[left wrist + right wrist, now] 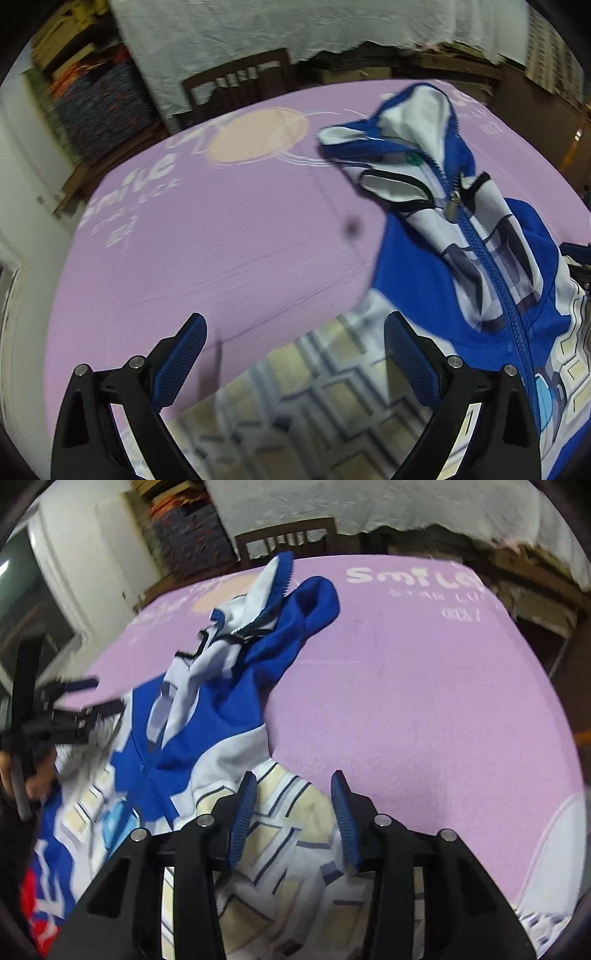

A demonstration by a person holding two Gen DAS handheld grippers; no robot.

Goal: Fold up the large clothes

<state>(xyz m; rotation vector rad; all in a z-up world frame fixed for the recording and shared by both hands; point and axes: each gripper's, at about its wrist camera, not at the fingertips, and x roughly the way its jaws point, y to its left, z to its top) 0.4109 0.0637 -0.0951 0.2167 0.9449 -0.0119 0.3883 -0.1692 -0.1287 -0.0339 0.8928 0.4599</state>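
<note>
Blue-white zip hoodie [207, 716] sprawls on lilac sheet [424, 709], hood far, zipper running near-to-far. My right tongs [293, 790] gape empty above near patterned sleeve, closest to it; my left tongs [295, 328] open wide, hoodie to their right.

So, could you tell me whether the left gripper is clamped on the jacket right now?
No, the left gripper stands wide open above the jacket, with no cloth pinched between its blue pads.
</note>
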